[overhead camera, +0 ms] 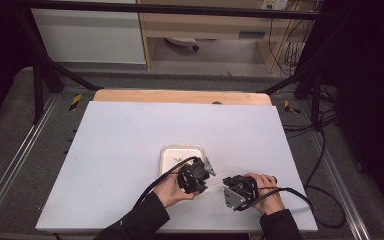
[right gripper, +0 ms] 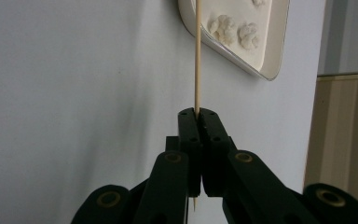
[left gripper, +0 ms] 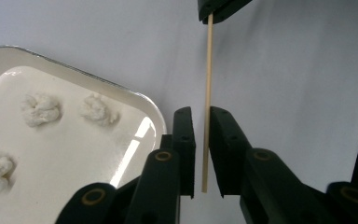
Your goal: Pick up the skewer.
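Clamping a thin wooden skewer [right gripper: 197, 56] near its pointed end, the right gripper [right gripper: 198, 114] has its two black jaws pressed together on the stick, whose tip pokes out below them in the right gripper view. From there the skewer runs straight away over the white table [overhead camera: 130, 135] toward the tray [right gripper: 279, 42]. In the left gripper view the same skewer [left gripper: 207, 93] stands between the jaws of the left gripper [left gripper: 201, 116], which are slightly parted: a gap shows on the left of the stick, while it lies close against the right jaw, so they do not pinch it. Its far end is held by the other gripper at the top of that view. Just beside the left gripper sits the white tray [left gripper: 135, 95] with small white clumps [left gripper: 39, 108] lying in it. From above, both hands are near the table's front edge, the left gripper [overhead camera: 196, 176] at the tray's [overhead camera: 167, 150] near corner and the right gripper [overhead camera: 240, 191] a little to its right
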